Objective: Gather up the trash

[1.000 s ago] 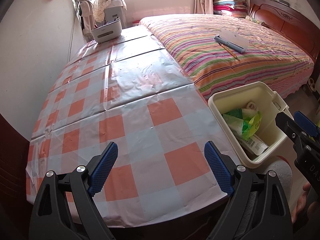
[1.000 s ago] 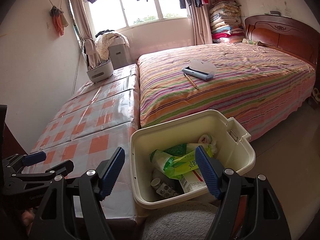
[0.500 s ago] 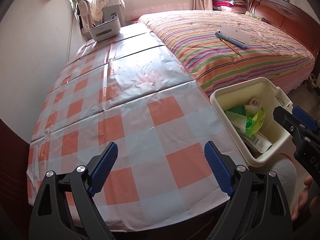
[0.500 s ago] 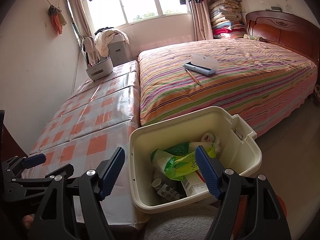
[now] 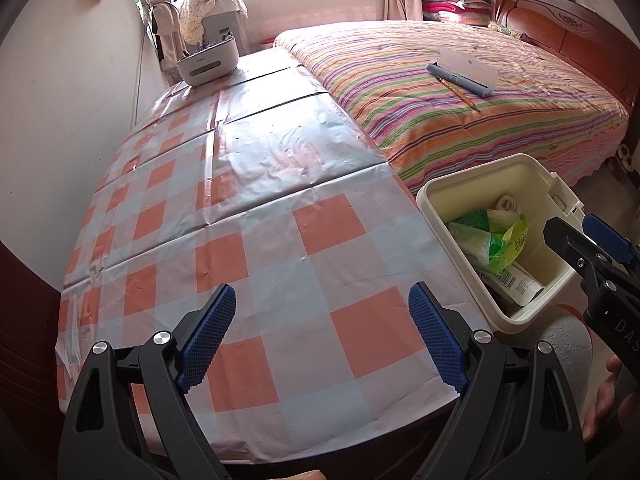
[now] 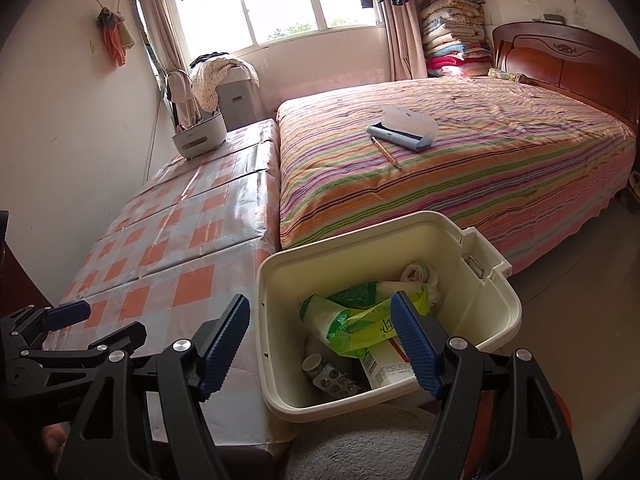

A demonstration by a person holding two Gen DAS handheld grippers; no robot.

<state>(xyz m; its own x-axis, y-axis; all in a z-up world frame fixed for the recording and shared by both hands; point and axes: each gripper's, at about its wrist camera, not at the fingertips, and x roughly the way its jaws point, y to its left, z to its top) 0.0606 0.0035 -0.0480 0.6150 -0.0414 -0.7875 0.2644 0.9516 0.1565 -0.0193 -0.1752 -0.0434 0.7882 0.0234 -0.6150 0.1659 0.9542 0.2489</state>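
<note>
A cream plastic bin (image 6: 492, 280) stands beside the checked table (image 5: 248, 208) and also shows in the left wrist view (image 5: 440, 196). It holds a green bag (image 6: 352, 320), a white carton (image 6: 384, 368), a blister pack (image 6: 336, 380) and a tissue wad (image 6: 420, 274). My left gripper (image 5: 322, 338) is open and empty above the table's near end. My right gripper (image 6: 322, 346) is open and empty just above the bin's near rim; it also shows in the left wrist view (image 5: 592, 248).
A striped bed (image 6: 460, 168) lies right of the table, with a blue case (image 6: 400, 136) and a pencil (image 6: 386, 152) on it. A white caddy (image 5: 206, 62) stands at the table's far end. A grey cushioned seat (image 6: 360, 440) is under the bin.
Both grippers have drawn back a little and tilted up slightly, so the bin sits lower and nearer in each view. Both stay open and empty.
</note>
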